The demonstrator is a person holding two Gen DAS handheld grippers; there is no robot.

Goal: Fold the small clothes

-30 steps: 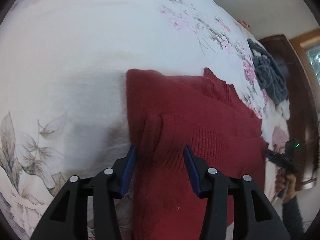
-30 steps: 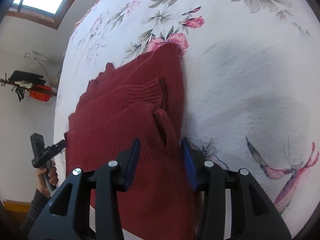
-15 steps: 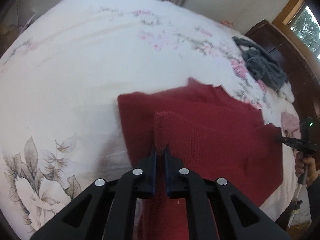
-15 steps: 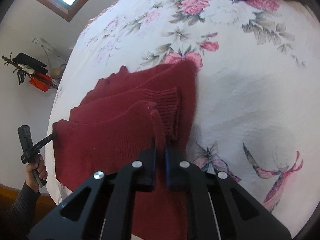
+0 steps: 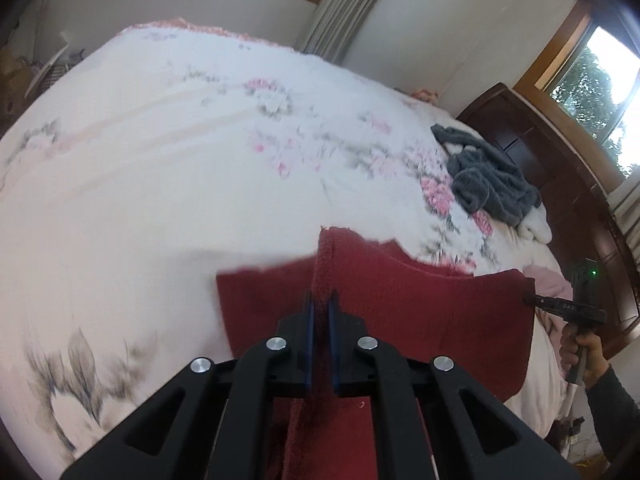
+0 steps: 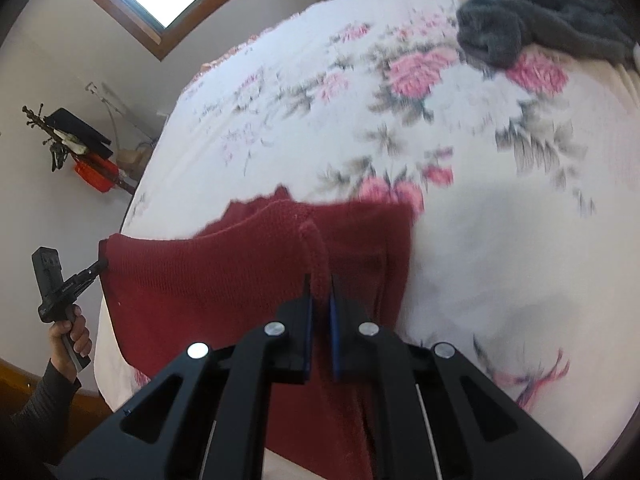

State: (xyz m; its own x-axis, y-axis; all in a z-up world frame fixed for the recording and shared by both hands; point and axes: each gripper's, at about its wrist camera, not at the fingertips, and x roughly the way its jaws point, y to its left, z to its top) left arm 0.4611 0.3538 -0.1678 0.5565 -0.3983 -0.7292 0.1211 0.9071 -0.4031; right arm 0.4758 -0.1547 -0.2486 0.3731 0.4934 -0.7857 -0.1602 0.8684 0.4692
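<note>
Dark red knit is filling the lower middle of both wrist views: the red sweater (image 5: 420, 312) is lying near one edge of the bed, part of it lifted off the floral bedspread (image 5: 160, 184). The left gripper (image 5: 320, 300) is pinching a raised ridge of the knit at the sweater's near left corner, its blue-lined fingers (image 5: 307, 332) closed down to a narrow slit with the fabric squeezed between them. The right gripper (image 6: 319, 292) is doing the same at the opposite corner, jaws almost together around a rolled fold of the knit. From the left camera the right tool is showing at the far right, a hand (image 5: 580, 350) wrapped round its handle, its tip touching the sweater's outer corner.

Beyond the sweater's far edge, a wide stretch of bedspread is lying bare toward the curtain (image 5: 344, 8) and wall. To the right, a crumpled grey garment (image 5: 488, 176) is sitting near the dark wooden headboard (image 5: 560, 184), well apart from the sweater (something pale is lying just beside it, too blurred to tell what). No containers are showing.
</note>
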